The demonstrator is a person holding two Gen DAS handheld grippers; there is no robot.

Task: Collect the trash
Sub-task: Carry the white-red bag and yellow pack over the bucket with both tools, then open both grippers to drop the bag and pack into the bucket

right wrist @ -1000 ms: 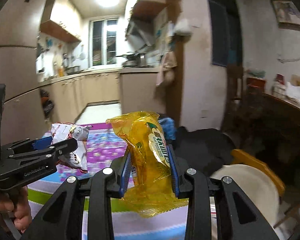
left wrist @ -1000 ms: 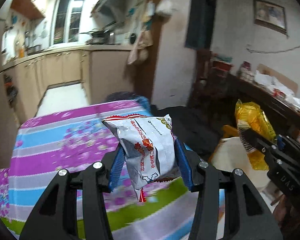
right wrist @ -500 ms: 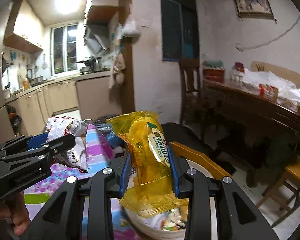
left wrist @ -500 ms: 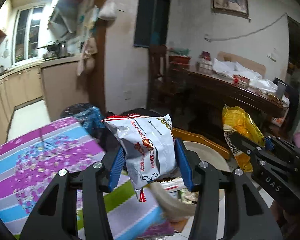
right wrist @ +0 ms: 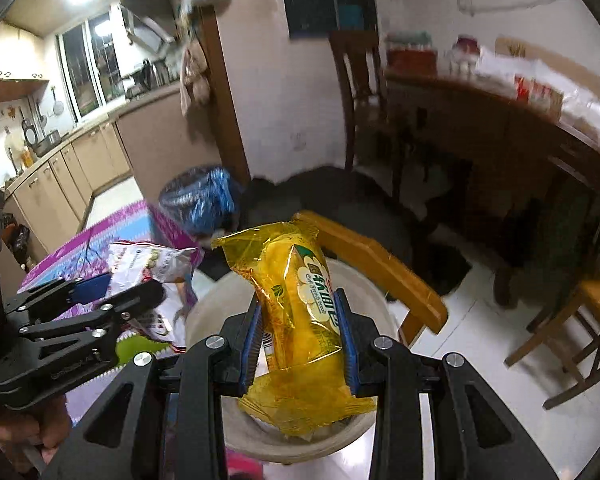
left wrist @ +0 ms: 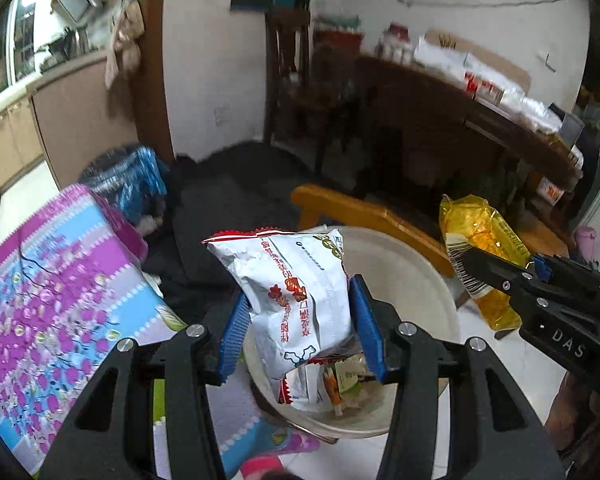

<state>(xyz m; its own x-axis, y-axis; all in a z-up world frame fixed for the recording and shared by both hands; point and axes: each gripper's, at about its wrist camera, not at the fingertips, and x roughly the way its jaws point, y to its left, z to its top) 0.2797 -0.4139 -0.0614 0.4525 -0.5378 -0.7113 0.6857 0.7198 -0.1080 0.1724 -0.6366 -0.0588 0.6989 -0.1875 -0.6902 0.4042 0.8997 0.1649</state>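
Both wrappers now over the bin, not yet dropped.

My left claw (left wrist: 296, 322) pinches one white wrapper (left wrist: 296, 292) between its blue pads, and my right claw (right wrist: 300, 340) pinches one yellow wrapper (right wrist: 300, 312) the same way; neither grip has changed. What has changed is the ground below: a second ago both claws hung over the striped cloth (left wrist: 56, 300), and now the cloth lies off to the left and the pale bin (left wrist: 412, 280) sits just beyond and under both wrappers, with scraps already in it. I judge the carry is nearly done and letting go comes next. Count: two claws, two wrappers, one bin. Farther off stand one blue-lined basket (right wrist: 198, 200), a yellow chair (right wrist: 376, 264) behind the bin, and a dark table (right wrist: 480, 120) at far right.
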